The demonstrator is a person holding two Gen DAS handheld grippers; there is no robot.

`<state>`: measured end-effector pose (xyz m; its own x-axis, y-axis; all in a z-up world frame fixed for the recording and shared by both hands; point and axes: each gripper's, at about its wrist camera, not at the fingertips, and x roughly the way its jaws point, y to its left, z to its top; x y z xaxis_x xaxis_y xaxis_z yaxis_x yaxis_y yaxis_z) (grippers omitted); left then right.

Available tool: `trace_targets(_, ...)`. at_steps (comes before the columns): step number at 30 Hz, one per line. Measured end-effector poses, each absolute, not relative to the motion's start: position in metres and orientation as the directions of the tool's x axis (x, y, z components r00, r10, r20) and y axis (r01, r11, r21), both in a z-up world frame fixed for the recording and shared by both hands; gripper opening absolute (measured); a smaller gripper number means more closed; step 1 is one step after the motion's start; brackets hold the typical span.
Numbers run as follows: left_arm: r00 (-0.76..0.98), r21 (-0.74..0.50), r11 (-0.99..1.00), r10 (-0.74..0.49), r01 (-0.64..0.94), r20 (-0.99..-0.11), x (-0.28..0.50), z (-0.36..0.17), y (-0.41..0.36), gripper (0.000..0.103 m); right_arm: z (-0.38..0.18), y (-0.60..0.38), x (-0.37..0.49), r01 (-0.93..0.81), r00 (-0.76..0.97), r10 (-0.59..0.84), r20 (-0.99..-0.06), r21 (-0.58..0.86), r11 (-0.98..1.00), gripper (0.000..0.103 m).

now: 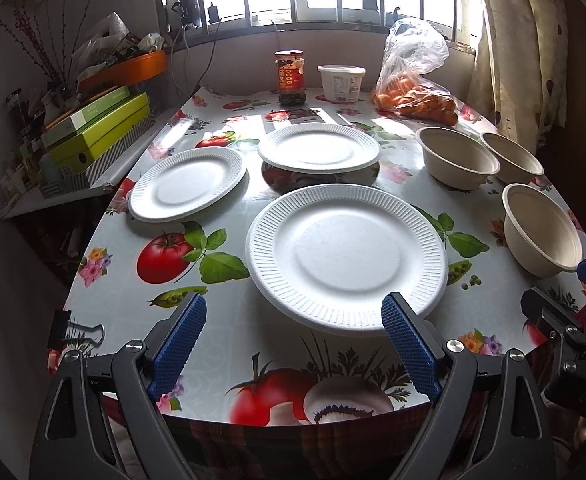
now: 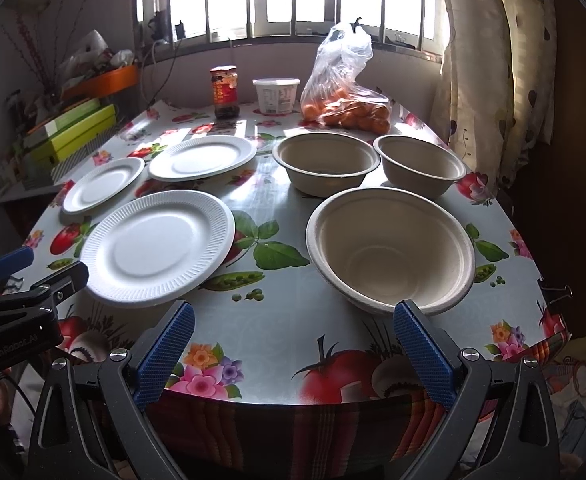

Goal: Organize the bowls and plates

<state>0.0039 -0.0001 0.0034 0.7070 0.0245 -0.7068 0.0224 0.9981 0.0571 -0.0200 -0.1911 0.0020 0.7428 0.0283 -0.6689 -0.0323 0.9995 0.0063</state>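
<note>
Three white ribbed foam plates lie apart on the fruit-print table: a near plate [image 1: 347, 258] [image 2: 159, 246], a left plate [image 1: 187, 184] [image 2: 103, 184] and a far plate [image 1: 319, 148] [image 2: 203, 157]. Three beige paper bowls stand upright to the right: a near bowl [image 1: 541, 228] [image 2: 391, 246], a middle bowl [image 1: 457, 156] [image 2: 327, 160] and a far right bowl [image 1: 511, 156] [image 2: 419, 164]. My left gripper [image 1: 295, 312] is open just short of the near plate's front rim. My right gripper [image 2: 295, 318] is open just before the near bowl, holding nothing.
At the table's far end stand a red-labelled jar [image 1: 290, 77], a white tub [image 1: 341, 82] and a plastic bag of oranges [image 1: 417, 100]. Green boxes [image 1: 97, 132] sit stacked on a shelf to the left. A curtain [image 1: 525, 48] hangs at right. Binder clips [image 1: 79, 330] hold the tablecloth edge.
</note>
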Motion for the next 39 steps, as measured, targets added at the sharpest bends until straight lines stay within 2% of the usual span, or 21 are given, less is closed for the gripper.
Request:
trace_targets(33,0.722,0.053,0.998,0.003,0.047,-0.691,-0.002,0.009,0.000,0.090,0.000,-0.186,-0.020,-0.038,0.740,0.034,-0.672,0.008,0.999,0.101)
trace_targets(39,0.713,0.035,0.999,-0.004,0.041,-0.702,0.000,0.009,0.005,0.090,-0.003,-0.181,-0.018,-0.084,0.738,0.076,-0.671,0.021,0.996,0.101)
